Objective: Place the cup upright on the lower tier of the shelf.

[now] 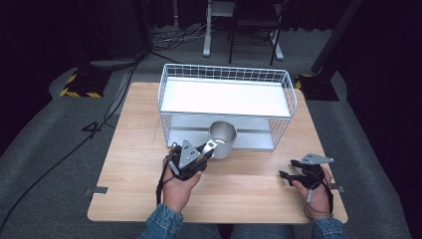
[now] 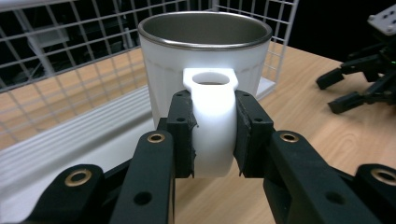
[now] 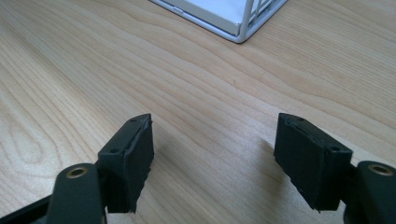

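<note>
Clamping the white metal-rimmed mug point(image 2: 204, 70) by its stiff, slick handle point(image 2: 212, 126), the left tongs point(image 2: 212, 133) held firmly; right tongs point(image 3: 219, 158) rested apart, empty, alongside.

White mug point(image 2: 205, 70), white wire basket point(image 1: 226, 74), pale wood-grain table point(image 1: 249, 186)

The mug point(image 1: 222, 139) stands on the table point(image 1: 249, 191) just before the wire basket point(image 1: 226, 102)

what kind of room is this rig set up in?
Probably a lab or data-collection studio, not a home: a lone wooden table on grey carpet, dark curtained surroundings, hazard-striped stand bases with floor cables, and a staged wire rack plus mug.
</note>
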Tool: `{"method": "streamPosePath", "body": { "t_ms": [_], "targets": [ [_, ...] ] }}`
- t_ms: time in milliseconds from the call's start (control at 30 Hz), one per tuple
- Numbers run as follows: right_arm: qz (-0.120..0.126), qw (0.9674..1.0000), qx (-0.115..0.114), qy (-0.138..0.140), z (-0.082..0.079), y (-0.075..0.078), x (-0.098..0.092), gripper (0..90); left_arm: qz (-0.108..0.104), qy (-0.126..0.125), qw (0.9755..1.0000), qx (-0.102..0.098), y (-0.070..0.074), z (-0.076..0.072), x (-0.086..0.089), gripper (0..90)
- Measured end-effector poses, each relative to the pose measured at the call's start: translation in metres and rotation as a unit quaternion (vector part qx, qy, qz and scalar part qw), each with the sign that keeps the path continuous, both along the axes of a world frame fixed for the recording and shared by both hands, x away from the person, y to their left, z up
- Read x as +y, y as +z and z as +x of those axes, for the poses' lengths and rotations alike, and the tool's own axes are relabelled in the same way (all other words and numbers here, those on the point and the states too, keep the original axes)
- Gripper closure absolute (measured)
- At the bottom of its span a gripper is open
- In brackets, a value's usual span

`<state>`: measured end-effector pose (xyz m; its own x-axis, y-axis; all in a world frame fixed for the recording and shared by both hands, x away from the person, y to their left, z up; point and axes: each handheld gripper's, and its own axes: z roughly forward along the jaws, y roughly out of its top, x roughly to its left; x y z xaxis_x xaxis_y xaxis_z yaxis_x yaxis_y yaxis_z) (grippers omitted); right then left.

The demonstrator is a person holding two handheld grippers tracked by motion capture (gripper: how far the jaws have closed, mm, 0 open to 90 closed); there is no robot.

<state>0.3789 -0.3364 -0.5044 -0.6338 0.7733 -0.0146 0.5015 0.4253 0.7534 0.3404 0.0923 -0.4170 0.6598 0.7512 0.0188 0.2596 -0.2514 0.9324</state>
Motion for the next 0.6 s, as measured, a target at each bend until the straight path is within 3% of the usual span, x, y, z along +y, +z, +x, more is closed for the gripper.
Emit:
{"method": "streamPosePath", "body": {
  "t_ms": [267,600],
  "targets": [
    [0.0,1.0,-0.003,0.001,-0.001,0.0,0.0,29.7,-0.003,0.029,0.9996,-0.003,0.001,0.018,0.021,71.3],
    [-0.006,0.9999,-0.01,0.004,-0.003,0.0,0.001,31.2,0.0,0.068,0.9976,-0.011,-0.007,0.04,0.032,71.3]
  ]
}}
